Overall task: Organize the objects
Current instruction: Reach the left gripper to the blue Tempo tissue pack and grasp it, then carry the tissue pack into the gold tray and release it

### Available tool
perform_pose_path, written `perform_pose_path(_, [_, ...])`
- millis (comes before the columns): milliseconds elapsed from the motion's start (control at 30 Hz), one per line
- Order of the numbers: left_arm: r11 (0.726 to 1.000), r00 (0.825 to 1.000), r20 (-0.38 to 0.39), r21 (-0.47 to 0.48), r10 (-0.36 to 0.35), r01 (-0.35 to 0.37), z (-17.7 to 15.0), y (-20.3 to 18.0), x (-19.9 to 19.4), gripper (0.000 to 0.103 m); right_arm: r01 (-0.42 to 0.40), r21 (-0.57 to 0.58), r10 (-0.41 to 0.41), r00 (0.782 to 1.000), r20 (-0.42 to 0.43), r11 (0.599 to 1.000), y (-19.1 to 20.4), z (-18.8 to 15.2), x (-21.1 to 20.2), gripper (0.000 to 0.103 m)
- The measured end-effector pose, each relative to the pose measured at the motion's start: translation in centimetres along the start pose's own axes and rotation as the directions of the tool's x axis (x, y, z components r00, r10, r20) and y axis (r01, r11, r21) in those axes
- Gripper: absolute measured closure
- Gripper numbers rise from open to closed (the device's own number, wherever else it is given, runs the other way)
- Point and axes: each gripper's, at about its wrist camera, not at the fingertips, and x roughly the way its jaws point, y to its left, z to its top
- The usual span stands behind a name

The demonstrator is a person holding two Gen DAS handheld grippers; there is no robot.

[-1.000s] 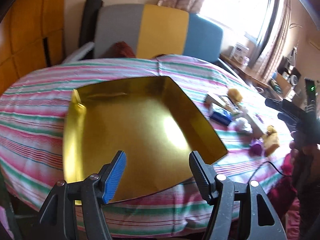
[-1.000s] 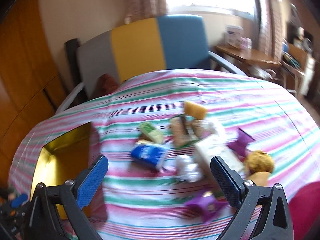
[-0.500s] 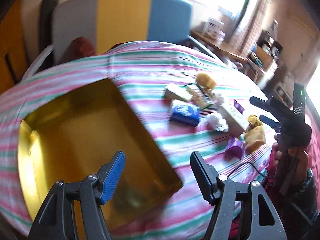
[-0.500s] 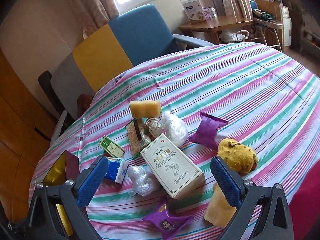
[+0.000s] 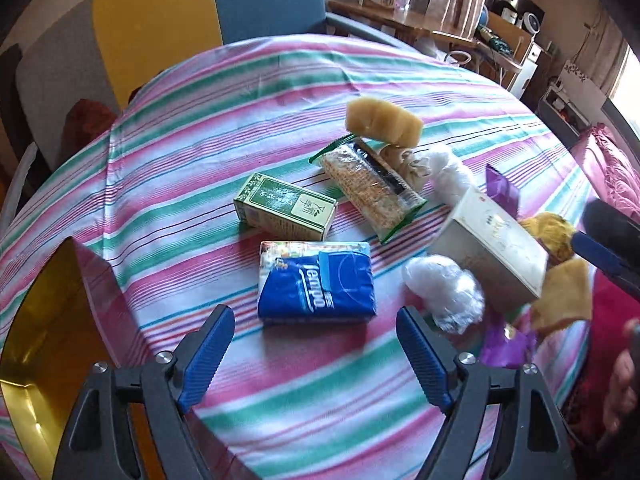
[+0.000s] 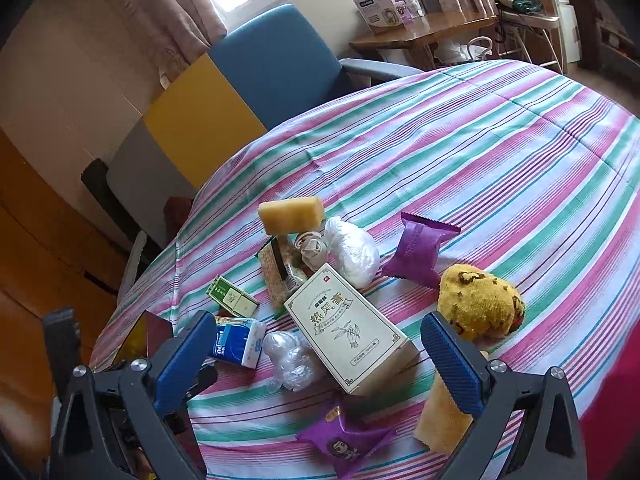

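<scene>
My left gripper [image 5: 313, 312] hovers low over the striped tablecloth [image 5: 280, 392], its jaws opening wide with nothing between them. A blue tissue pack [image 5: 316, 280] lies just beyond its fingertips. Past that pack are a green box [image 5: 286, 210], a cracker packet [image 5: 372, 188] and a yellow sponge [image 5: 384, 120]. My right gripper [image 6: 318, 317] stands open above a cream box [image 6: 348, 328], touching nothing. Around the box lie white plastic wads [image 6: 292, 360], purple packets [image 6: 420, 250] and a yellow knitted lump [image 6: 476, 300].
A gold tray [image 5: 48, 340] sits at the table's left edge, close to my left fingers. A yellow wedge [image 6: 440, 416] lies under my right finger. A grey, yellow and blue chair [image 5: 160, 20] stands behind the table, and a wooden desk [image 6: 424, 32] is at the back right.
The left gripper swung right from over the gold tray to the pile of objects, and its jaws spread wider. The right gripper came closer to the cream box, then held still.
</scene>
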Motion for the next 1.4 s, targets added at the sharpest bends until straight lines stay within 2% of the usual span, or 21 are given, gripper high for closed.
perform_pose_path(167, [1.000, 0.999, -0.030, 0.001, 0.012, -0.012, 1.0, -0.1, 2.5, 0.016, 0.000, -0.025, -0.001, 1.000, -0.019, 1.000, 0.5, -0.1, 0.5, 0.000])
perform_pose_path(200, [1.000, 0.999, -0.045, -0.007, 0.012, -0.012, 1.1, 0.1, 3.0, 0.017, 0.003, -0.029, -0.004, 1.000, -0.020, 1.000, 0.5, -0.1, 0.5, 0.000])
perform_pose_path(267, [1.000, 0.999, -0.048, -0.025, -0.008, 0.007, 0.9, 0.3, 3.5, 0.029, 0.005, -0.031, -0.006, 1.000, -0.021, 1.000, 0.4, -0.1, 0.6, 0.000])
perform_pose_path(333, [0.999, 0.999, -0.031, -0.026, -0.025, 0.024, 0.4, 0.3, 3.0, 0.029, 0.010, -0.031, -0.010, 1.000, -0.021, 0.999, 0.4, 0.0, 0.6, 0.000])
perform_pose_path(400, [0.998, 0.998, 0.000, -0.037, -0.058, 0.058, -0.7, 0.5, 1.7, 0.029, 0.014, -0.031, -0.015, 1.000, -0.021, 0.999, 0.3, 0.0, 0.7, 0.000])
perform_pose_path(600, [0.991, 0.992, 0.084, -0.083, -0.097, 0.104, -4.4, 1.0, -3.5, 0.029, 0.016, -0.040, -0.018, 0.999, -0.038, 0.999, 0.4, -0.2, 1.0, 0.000])
perform_pose_path(833, [0.987, 0.984, 0.148, -0.116, -0.098, 0.115, -7.7, 2.5, -8.3, 0.029, 0.020, -0.079, -0.032, 0.988, -0.153, 0.997, 1.3, -2.3, 1.7, 0.000])
perform_pose_path(933, [0.983, 0.981, 0.170, -0.144, -0.090, 0.115, -9.2, 4.1, -9.9, 0.029, 0.035, -0.166, -0.071, 0.974, -0.216, 0.985, 2.8, -4.0, 2.0, 0.002])
perform_pose_path(1033, [0.978, 0.980, 0.182, -0.177, -0.080, 0.113, -11.0, 6.2, -11.0, 0.029, 0.066, -0.263, -0.138, 0.954, -0.264, 0.962, 4.1, -5.6, 2.9, 0.007])
perform_pose_path(1167, [0.968, 0.982, 0.185, -0.233, -0.047, 0.091, -13.5, 9.3, -12.1, 0.029, 0.141, -0.403, -0.283, 0.904, -0.320, 0.904, 4.9, -7.5, 5.1, 0.021])
perform_pose_path(1233, [0.959, 0.984, 0.175, -0.275, -0.014, 0.062, -14.9, 11.4, -12.3, 0.029, 0.184, -0.460, -0.356, 0.878, -0.321, 0.869, 5.0, -8.1, 6.0, 0.041])
perform_pose_path(1267, [0.952, 0.986, 0.166, -0.305, 0.015, 0.037, -15.7, 13.0, -12.3, 0.029, 0.194, -0.476, -0.378, 0.865, -0.330, 0.858, 4.8, -8.4, 6.4, 0.057])
perform_pose_path(1300, [0.946, 0.987, 0.159, -0.325, 0.031, 0.022, -16.1, 14.0, -12.3, 0.029, 0.209, -0.492, -0.402, 0.855, -0.327, 0.845, 4.7, -8.5, 6.7, 0.059])
perform_pose_path(1400, [0.908, 0.986, 0.140, -0.418, 0.094, -0.027, -17.7, 18.5, -12.4, 0.029, 0.215, -0.505, -0.410, 0.857, -0.313, 0.836, 4.5, -8.5, 6.6, 0.060])
